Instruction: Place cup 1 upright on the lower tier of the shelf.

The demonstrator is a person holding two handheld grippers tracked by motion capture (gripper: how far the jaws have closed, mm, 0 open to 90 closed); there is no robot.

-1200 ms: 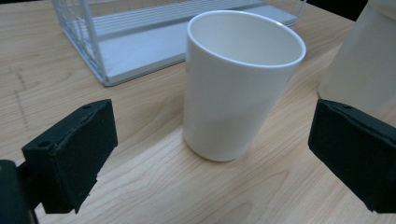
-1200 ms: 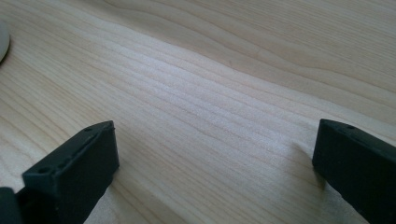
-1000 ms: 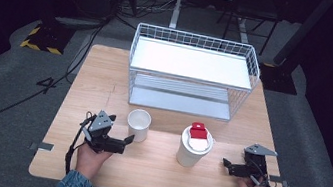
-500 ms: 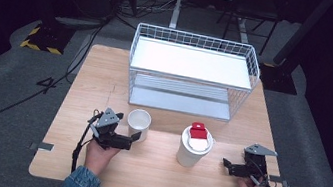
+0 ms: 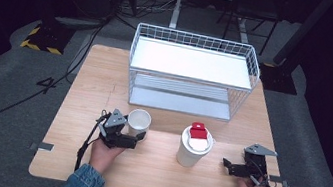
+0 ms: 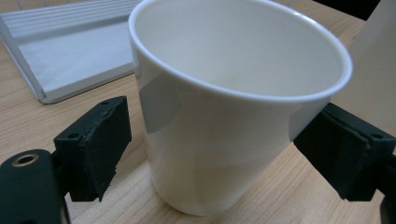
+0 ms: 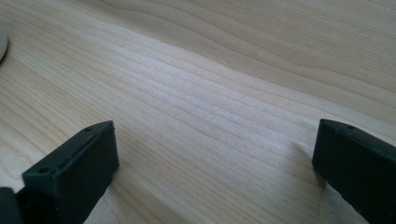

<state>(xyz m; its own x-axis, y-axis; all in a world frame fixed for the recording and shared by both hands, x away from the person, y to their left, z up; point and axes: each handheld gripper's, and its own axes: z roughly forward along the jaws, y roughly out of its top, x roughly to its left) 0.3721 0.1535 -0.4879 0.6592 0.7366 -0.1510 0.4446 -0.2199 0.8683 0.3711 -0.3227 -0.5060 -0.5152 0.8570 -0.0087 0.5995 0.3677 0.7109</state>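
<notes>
A: Any writing or labels?
B: None legible. Plain white cup point(image 6: 233, 107) w/ no print, empty inside, upright on wood table point(image 5: 152, 172), front-left of wire rack point(image 5: 193, 72).
A: Left gripper point(image 5: 134, 141)?
B: Jaws spread either side of cup; gap at one pad, other pad just at the wall, not clamped.
A: Other containers?
B: Taller white cup point(image 5: 192, 148) w/ lid, red piece on top; contents hidden.
A: Right gripper point(image 5: 226, 165)?
B: Jaws apart, nothing between, low over bare wood, well right of lidded cup.

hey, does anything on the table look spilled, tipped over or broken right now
Nothing stands out. The empty white paper cup stands upright between the open left gripper, and the lidded white cup with the red block is upright too.
</notes>
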